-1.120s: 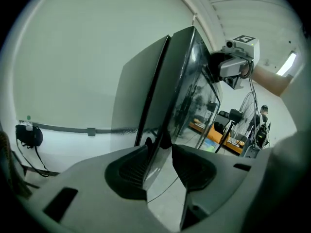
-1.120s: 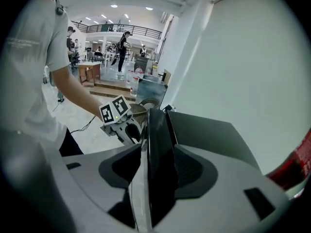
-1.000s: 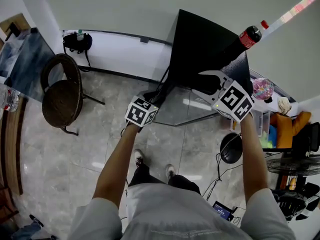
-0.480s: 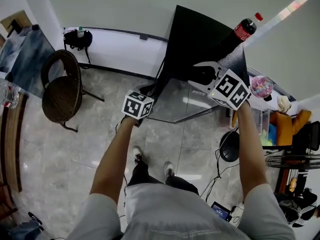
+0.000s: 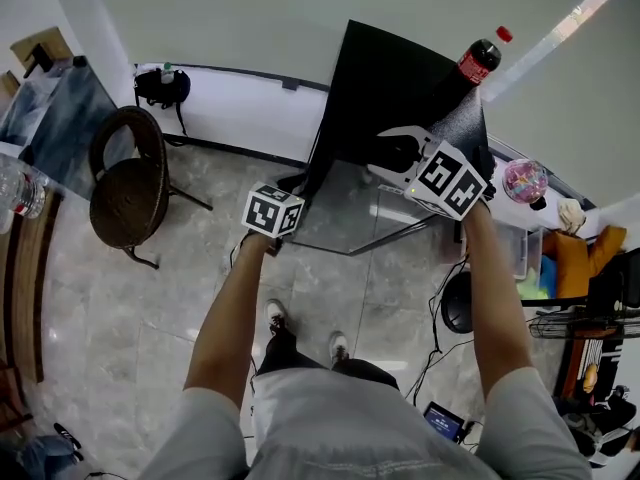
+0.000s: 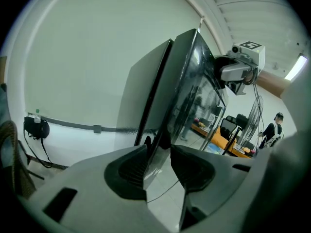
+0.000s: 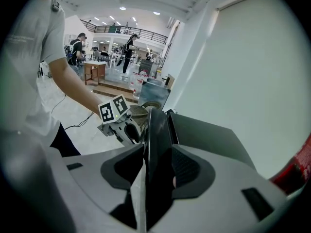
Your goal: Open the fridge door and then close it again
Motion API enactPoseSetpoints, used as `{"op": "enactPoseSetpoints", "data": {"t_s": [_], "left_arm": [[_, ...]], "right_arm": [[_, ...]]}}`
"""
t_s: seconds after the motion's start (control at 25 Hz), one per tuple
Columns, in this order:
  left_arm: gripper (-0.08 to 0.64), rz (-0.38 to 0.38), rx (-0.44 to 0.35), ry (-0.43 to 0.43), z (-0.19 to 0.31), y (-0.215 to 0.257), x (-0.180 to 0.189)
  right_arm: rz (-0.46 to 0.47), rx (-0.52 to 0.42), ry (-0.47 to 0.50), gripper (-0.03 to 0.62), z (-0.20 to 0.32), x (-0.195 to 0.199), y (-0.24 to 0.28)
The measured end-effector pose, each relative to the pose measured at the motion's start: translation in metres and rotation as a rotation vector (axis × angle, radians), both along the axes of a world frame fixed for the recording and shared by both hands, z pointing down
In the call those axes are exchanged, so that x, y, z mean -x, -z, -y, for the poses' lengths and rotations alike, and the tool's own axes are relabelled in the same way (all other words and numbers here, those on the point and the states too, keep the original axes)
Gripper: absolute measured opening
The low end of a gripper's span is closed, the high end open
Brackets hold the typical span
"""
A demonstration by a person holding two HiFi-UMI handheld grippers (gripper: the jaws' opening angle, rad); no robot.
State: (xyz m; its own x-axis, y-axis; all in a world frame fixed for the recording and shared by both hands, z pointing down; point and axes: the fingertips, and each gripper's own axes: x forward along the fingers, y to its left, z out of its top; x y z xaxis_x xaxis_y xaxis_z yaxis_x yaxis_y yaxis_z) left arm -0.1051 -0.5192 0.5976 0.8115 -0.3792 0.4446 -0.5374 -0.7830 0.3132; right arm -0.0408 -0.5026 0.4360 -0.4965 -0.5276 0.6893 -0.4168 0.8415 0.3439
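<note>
A small black fridge (image 5: 395, 73) stands against the wall, its glass door (image 5: 350, 208) slightly ajar. My left gripper (image 5: 293, 185) is at the door's lower left corner. Its jaws have just been closing, and in the left gripper view (image 6: 159, 166) the door edge (image 6: 163, 130) sits pinched between the pads. My right gripper (image 5: 397, 154) holds the door's upper edge near the fridge top. In the right gripper view (image 7: 158, 166) the dark door edge (image 7: 155, 125) fills the gap between its pads. Each gripper shows in the other's view: the right gripper (image 6: 238, 69) and the left gripper (image 7: 119, 123).
A cola bottle (image 5: 472, 63) stands on the fridge top close to my right gripper. A wicker chair (image 5: 125, 183) is to the left and a black bag (image 5: 160, 86) hangs on the wall. Cables (image 5: 445, 343) trail on the floor, with clutter at the right. People (image 7: 129, 47) stand far off.
Both grippers stay at the same spots on the door's edges. Only the head view has drifted a little, so everything sits slightly shifted in the picture.
</note>
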Motion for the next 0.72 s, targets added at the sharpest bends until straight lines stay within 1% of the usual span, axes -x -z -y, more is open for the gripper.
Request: {"op": "enactPoseSetpoints", "data": {"t_s": [0.12,0.2,0.28,0.52,0.72], "left_arm": [[0.131,0.006,0.013,-0.044,-0.015,-0.002,0.005],[0.130,-0.008,0.023,-0.054,-0.028,-0.003,0.009],[0.130,-0.010,0.021,-0.035,-0.037,-0.003,0.012],[0.130,0.016,0.021,0.020,-0.054,-0.002,0.015],[0.130,0.023,0.018,0.066,-0.073,-0.003,0.017]], "right_arm": [[0.003,0.007,0.038,0.176,-0.012,0.006,-0.001],[0.002,0.017,0.072,0.176,-0.022,0.008,-0.002],[0.000,0.023,0.096,0.178,-0.029,0.011,-0.002],[0.005,0.018,0.152,0.178,-0.045,0.015,0.000],[0.008,-0.009,0.222,0.178,-0.061,0.017,0.000]]}}
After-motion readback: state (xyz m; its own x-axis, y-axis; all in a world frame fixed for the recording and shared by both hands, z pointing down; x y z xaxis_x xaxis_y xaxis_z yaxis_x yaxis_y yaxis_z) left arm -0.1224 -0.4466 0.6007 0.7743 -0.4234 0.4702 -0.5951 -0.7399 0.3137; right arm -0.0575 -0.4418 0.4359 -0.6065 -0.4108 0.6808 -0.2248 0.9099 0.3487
